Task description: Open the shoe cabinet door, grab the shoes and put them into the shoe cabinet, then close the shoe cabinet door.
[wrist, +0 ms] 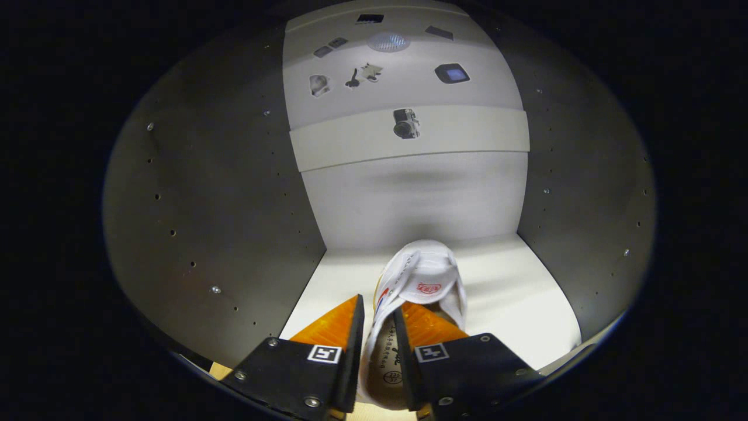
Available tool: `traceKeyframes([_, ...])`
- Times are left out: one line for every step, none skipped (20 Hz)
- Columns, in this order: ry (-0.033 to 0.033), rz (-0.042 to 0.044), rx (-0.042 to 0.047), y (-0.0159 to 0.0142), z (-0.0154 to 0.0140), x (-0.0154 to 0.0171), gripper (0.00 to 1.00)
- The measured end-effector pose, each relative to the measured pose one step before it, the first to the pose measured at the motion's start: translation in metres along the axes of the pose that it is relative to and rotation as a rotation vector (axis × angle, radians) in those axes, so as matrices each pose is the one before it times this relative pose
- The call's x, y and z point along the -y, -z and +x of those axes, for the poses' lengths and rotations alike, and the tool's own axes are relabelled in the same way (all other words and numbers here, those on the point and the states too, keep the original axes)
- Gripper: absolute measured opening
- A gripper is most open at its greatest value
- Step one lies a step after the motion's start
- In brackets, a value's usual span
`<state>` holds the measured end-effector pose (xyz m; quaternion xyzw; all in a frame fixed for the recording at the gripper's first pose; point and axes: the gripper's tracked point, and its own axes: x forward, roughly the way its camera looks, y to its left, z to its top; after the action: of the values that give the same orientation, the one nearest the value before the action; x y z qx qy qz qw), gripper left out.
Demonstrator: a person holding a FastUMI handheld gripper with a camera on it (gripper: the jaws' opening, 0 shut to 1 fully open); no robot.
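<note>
Shoe (423, 280) is sitting on the cabinet shelf (514, 292), its side wall being clamped by both fingers of the hand-held gripper (378, 313).

Far ahead, on a pale band (467, 131): small camera picture (406, 123). Farther and right: dark rounded square with blue centre (452, 73). Farther still: round speckled disc (388, 41). Left: pale cut-out figure (319, 85), two small dark rectangles (330, 47).
</note>
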<state>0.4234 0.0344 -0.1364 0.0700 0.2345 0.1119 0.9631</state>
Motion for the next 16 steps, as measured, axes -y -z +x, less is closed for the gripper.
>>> traceKeyframes([0.00364,-0.00017,0.02055,-0.00412,-0.00462,-0.00065,0.36])
traceKeyframes([0.0144,-0.00435,0.01661,-0.00339,-0.00381,0.00234,0.5])
traceKeyframes([0.00903,-0.0022,0.00991,-0.00214,-0.00463,0.00135,0.57])
traceKeyframes([0.00568,0.00302,0.01102,-0.00116,-0.005,0.00062,0.6])
traceKeyframes([0.00108,0.00394,0.01558,-0.00284,-0.0073,0.00073,0.62])
traceKeyframes([0.00409,-0.00415,0.01346,-0.00169,-0.01018,-0.00082,0.64])
traceKeyframes([0.00623,-0.00599,0.01837,-0.00298,-0.00875,0.00073,0.65])
traceKeyframes([0.01029,-0.00868,0.0124,-0.00255,-0.0098,0.00056,0.66])
traceKeyframes([0.00475,-0.01038,0.00646,-0.00114,-0.00945,0.00059,0.66])
traceKeyframes([0.00282,-0.00896,0.00696,-0.00194,-0.00784,-0.00168,0.68])
traceKeyframes([0.00189,-0.00513,0.00643,-0.00154,-0.01024,-0.00051,0.69])
traceKeyframes([0.00217,-0.00165,0.00966,-0.00237,-0.01132,-0.00045,0.7])
traceKeyframes([-0.00146,0.00059,0.00968,-0.00214,-0.01022,-0.00102,0.71])
traceKeyframes([-0.00126,-0.00732,0.01058,-0.00251,-0.00947,-0.00108,0.72])
traceKeyframes([0.00635,-0.0083,0.01276,-0.00239,-0.01091,0.00097,0.72])
traceKeyframes([-0.001,-0.00321,0.00998,-0.00344,-0.01213,-0.00176,0.73])
